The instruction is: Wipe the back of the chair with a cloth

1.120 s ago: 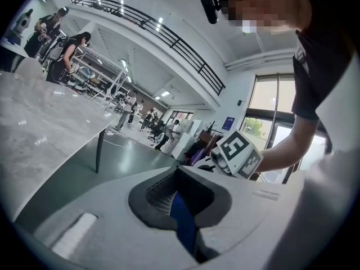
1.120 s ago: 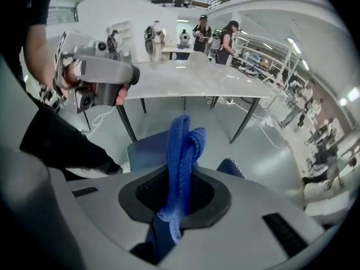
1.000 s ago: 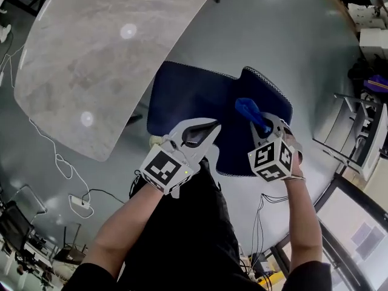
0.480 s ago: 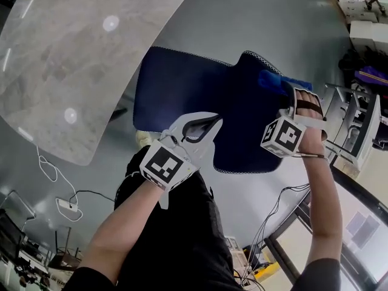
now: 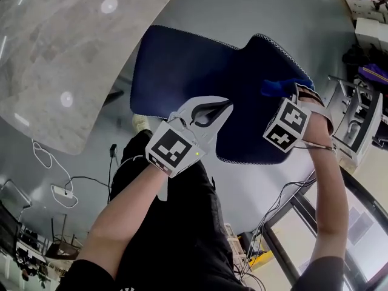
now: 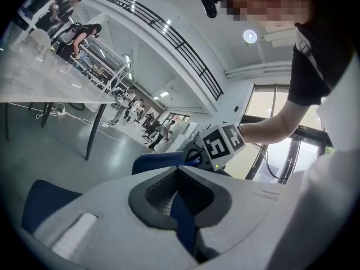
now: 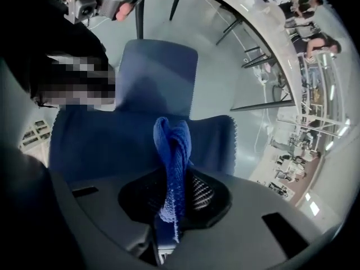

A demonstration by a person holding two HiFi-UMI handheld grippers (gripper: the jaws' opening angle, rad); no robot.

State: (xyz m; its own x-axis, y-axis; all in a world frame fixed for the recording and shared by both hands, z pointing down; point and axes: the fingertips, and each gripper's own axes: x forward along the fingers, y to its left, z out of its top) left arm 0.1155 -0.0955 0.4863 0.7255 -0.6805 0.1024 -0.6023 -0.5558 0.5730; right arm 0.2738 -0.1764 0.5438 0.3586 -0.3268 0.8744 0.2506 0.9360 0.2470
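Cloth (image 7: 171, 151) is poking out ahead of the right gripper (image 7: 170, 179), which is clamping its tail, with the chair back (image 5: 242, 102) just beyond. The left gripper (image 6: 179, 173) is pinching the chair back's edge. I'm judging that the narrow wad could be slipping free under rubbing pressure.

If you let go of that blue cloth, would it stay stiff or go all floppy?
Probably floppy: the blue cloth bunches in soft folds where the right gripper pinches it. It looks light too, since one small pinch seems to hold the whole bunch. Its knobbly weave would likely drag a bit on the chair back rather than slide.
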